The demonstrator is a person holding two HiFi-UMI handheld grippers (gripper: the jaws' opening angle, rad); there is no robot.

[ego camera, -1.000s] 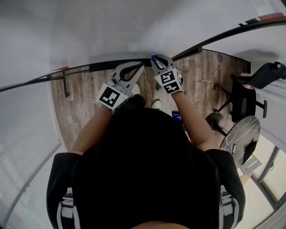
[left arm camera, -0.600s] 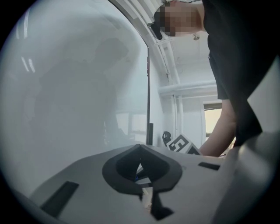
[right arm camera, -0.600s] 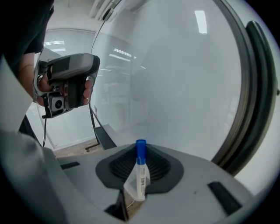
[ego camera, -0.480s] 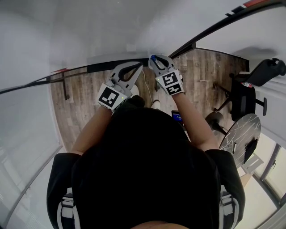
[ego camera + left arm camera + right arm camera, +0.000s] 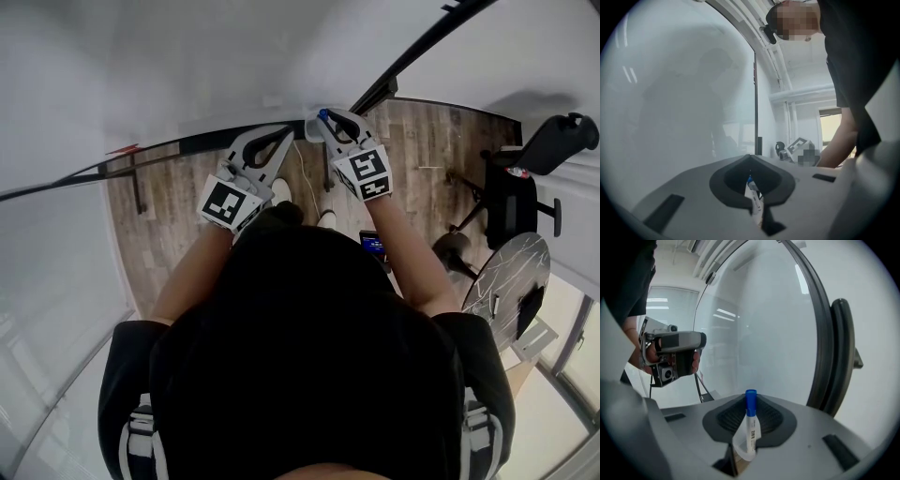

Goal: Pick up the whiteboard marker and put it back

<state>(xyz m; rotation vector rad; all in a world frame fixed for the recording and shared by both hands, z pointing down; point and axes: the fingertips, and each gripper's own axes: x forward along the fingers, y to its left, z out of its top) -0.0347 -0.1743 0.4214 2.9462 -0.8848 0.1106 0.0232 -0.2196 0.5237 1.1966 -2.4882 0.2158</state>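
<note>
We record: whiteboard (image 5: 764,324) smooth, glossy white; floor (image 5: 178,225) matt wood planks; whiteboard marker (image 5: 750,425) smooth white plastic, blue cap; right gripper (image 5: 330,120) shell matt grey plastic, pads (image 5: 772,420) dark and ribbed

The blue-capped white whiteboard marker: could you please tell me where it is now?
The marker is gripped between the right gripper's jaws, near the whiteboard, right of the left gripper in head view.
</note>
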